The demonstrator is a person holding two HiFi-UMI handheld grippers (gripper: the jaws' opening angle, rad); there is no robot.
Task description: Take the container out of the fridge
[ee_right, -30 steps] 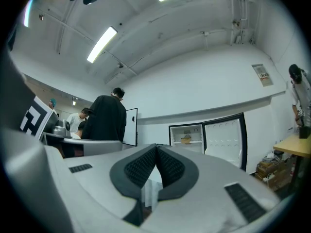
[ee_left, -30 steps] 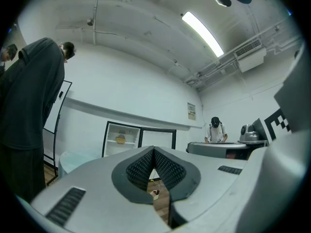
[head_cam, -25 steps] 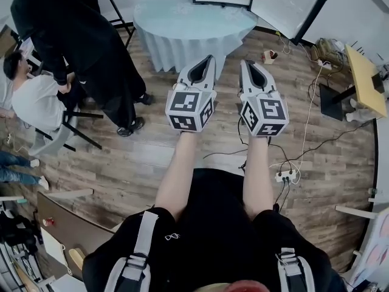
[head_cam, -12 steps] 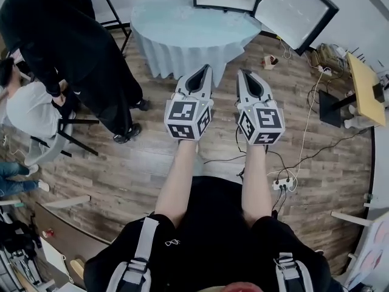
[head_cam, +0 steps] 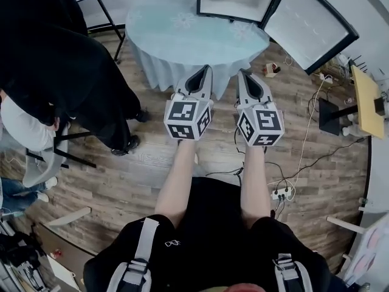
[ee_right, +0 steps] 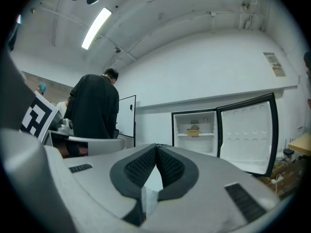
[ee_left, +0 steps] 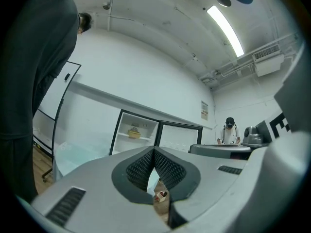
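Reaching for the container (ee_right: 194, 128) in the fridge (head_cam: 234, 2) at twelve o'clock with left gripper (head_cam: 207, 70) and right gripper (head_cam: 242, 73) both closed and empty risks shoving it backward; the desk (head_cam: 194, 32) stands between.

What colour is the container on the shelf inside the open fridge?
Yellow. The container shows best in the right gripper view.

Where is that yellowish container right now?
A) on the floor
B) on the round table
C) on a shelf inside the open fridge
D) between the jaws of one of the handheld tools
C: the container sits on a shelf inside the fridge, whose door stands open.
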